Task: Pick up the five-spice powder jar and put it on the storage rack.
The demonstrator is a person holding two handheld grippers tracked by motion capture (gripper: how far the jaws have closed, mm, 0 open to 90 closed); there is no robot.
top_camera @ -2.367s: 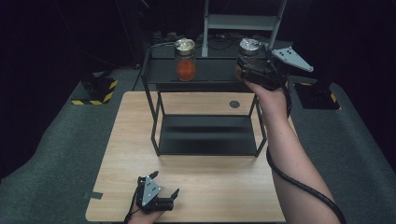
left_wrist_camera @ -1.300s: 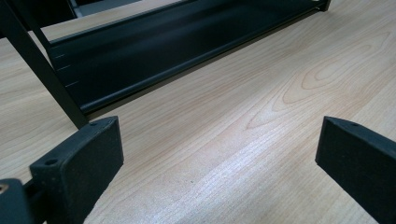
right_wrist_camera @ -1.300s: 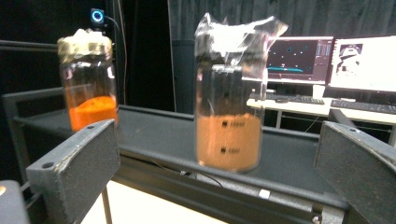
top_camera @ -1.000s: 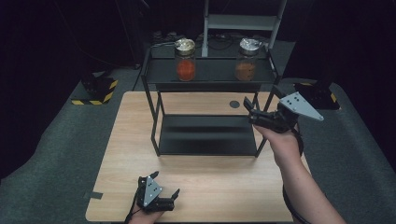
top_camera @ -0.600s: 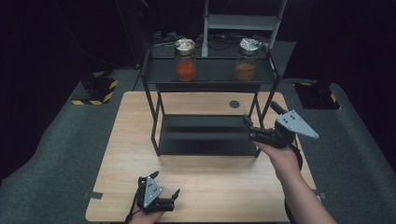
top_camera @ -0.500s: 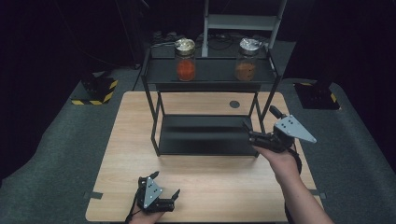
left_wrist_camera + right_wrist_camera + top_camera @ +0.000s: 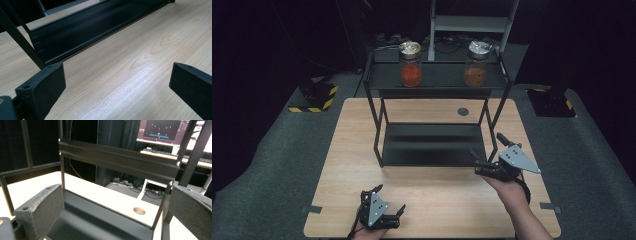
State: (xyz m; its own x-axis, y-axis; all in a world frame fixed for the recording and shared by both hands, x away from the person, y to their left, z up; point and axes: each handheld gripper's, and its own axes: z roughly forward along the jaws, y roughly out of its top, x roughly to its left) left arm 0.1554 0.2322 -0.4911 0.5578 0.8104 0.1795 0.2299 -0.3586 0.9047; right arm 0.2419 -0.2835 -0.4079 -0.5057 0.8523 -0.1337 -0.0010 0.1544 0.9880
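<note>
Both jars stand on the rack's top shelf (image 7: 437,75). Right gripper (image 7: 484,162) and left gripper (image 7: 388,202) are released, empty; park them flat near the desk's front edge.

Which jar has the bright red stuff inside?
The left jar on the rack's top shelf. Its contents are bright red-orange, while the right jar on the same shelf holds duller brown contents. Both have silvery lids.

- Overhead light falls on the tabletop (image 7: 432,200); the surroundings stay near black.
- The rack (image 7: 434,82) casts a soft shadow beneath it.
- Both gripper views are soft; the near jaws blur.
- A monitor (image 7: 163,130) glows bright.
</note>
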